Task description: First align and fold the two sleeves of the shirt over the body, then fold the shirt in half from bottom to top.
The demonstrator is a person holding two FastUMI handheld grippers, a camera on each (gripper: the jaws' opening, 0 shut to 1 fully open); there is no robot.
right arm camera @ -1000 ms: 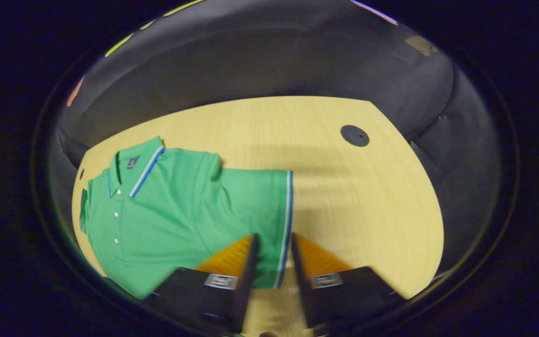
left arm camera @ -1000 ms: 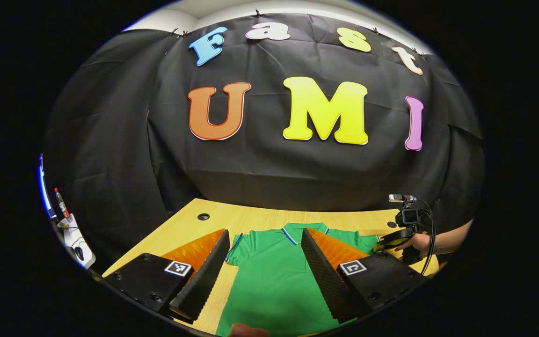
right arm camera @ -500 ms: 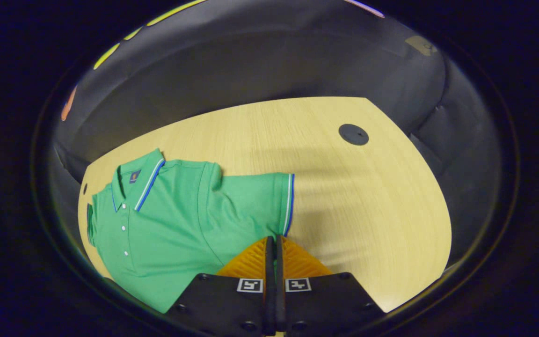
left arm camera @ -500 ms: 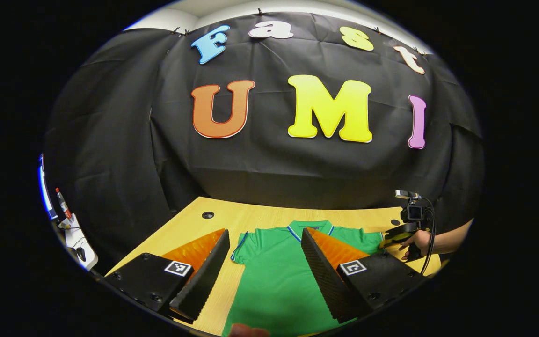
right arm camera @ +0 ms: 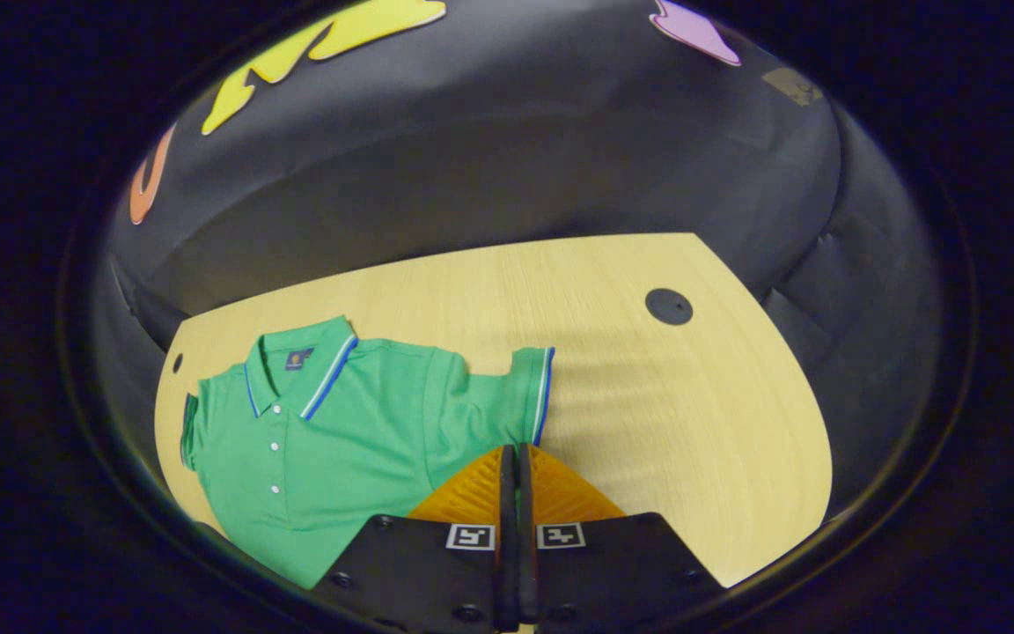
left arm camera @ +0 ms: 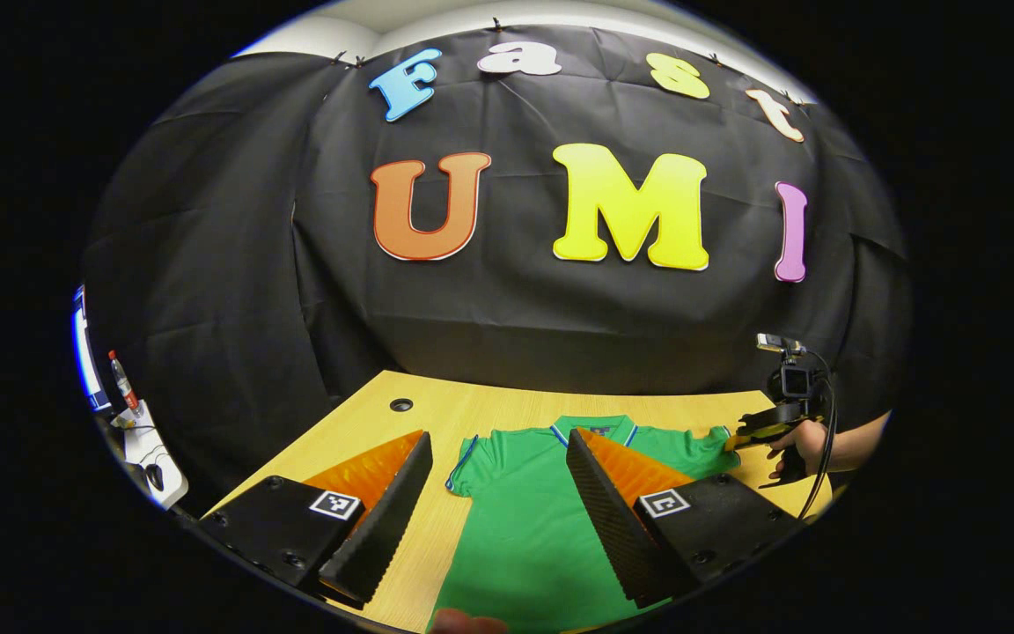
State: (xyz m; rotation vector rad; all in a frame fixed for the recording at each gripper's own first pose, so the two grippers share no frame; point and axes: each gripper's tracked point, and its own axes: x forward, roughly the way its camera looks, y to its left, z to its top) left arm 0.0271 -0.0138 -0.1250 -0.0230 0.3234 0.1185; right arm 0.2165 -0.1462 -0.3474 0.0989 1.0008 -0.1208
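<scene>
green shirt (right arm camera: 340,431) sleeve in right claw (right arm camera: 517,451)

The shirt (right arm camera: 331,440) is green. Its collar (right arm camera: 318,387) and sleeve edge (right arm camera: 542,394) have blue and white stripes, and its small buttons (right arm camera: 275,447) are white. The table (right arm camera: 648,414) is light yellow wood with a black round cap (right arm camera: 669,306).
</scene>
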